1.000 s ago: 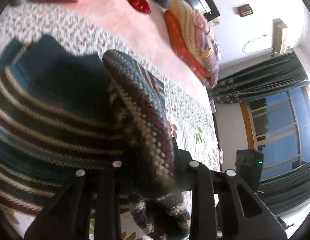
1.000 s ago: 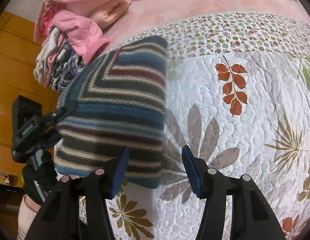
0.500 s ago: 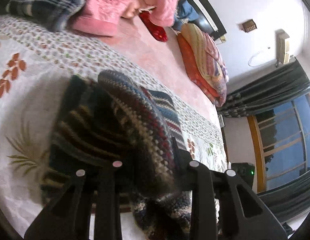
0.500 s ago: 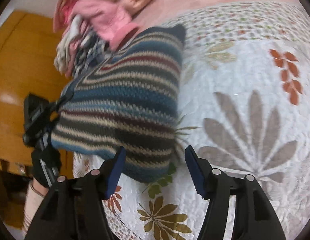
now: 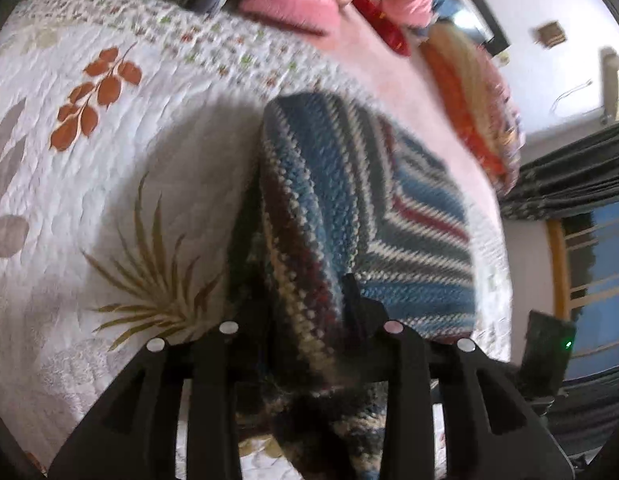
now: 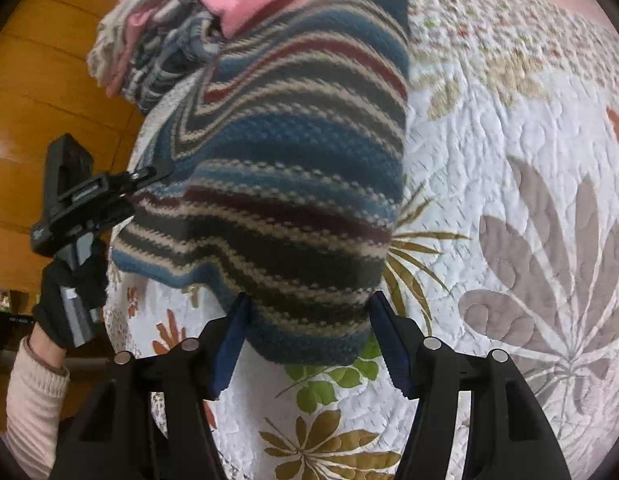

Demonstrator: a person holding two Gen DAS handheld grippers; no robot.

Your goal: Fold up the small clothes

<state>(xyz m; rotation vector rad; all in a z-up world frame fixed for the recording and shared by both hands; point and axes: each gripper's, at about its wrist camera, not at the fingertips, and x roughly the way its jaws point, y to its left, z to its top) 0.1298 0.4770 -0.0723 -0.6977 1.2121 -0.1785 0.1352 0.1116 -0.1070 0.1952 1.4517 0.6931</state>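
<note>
Sweater hangs pinched in left gripper.

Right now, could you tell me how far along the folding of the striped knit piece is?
Done: the blue, maroon and cream striped knit garment already looks doubled over on the white leaf-print quilt. In hand: the left gripper is shut on one edge; the right gripper is open, straddling the near corner. Left: laying it flat, plus the heap of pink and plaid clothes.
</note>
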